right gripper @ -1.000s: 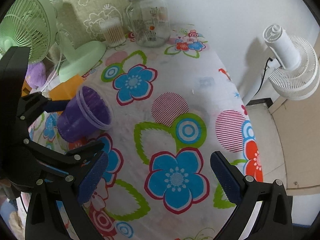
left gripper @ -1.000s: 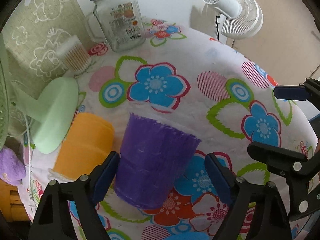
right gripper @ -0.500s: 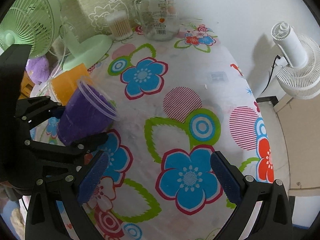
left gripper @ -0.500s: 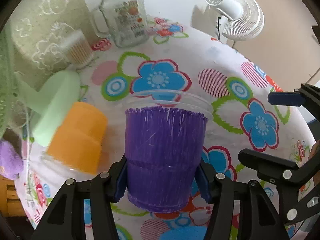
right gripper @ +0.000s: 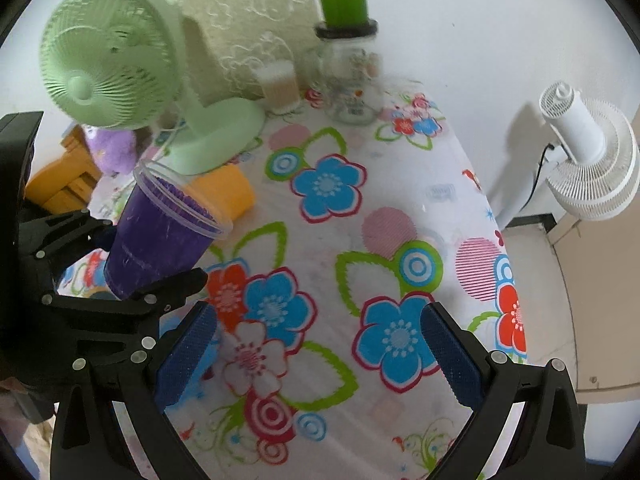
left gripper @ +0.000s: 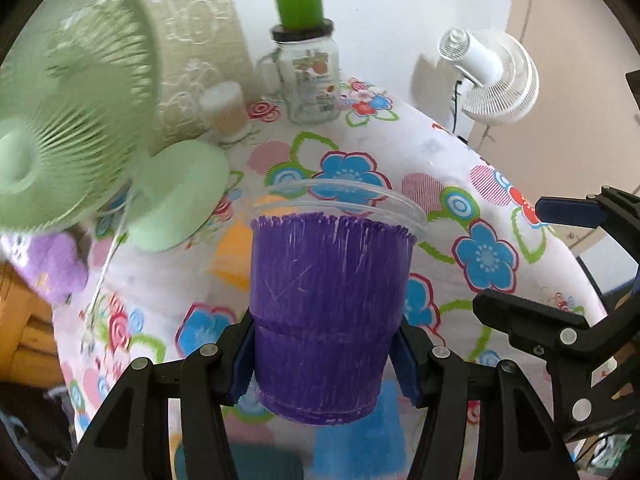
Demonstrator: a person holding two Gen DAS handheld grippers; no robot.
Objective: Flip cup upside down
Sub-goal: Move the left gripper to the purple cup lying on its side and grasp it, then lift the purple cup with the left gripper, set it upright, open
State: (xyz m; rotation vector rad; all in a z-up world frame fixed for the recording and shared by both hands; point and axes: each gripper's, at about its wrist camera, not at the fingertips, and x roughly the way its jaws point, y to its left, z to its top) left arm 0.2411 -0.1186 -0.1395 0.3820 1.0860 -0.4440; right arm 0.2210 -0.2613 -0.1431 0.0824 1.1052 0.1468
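The clear plastic cup with a purple-coloured wall is up off the table, clamped low on its body between the 2 blue-padded fingers of the left gripper. In the left wrist view its mouth points up and away from the camera, with the transparent rim above the purple band. From the right wrist view the cup tilts, its rim leaning up and to the right and its base down toward the left gripper, whose black fingers press on both sides.

The right gripper hangs over the round table covered with a white flowered cloth, its blue pads spread wide apart with nothing between them. Part of it also shows at the right edge of the left wrist view.

Just behind and below the cup lies an orange plastic cup on its side on the cloth, close to the round base of a pale green desk fan. A purple plush toy sits beside that fan at the table's left edge. At the far edge stand a glass mason jar with a black lid, a green cup on top of it, and a clear tub of cotton swabs just left of the jar. A white fan stands off the table to the right, by the wall.
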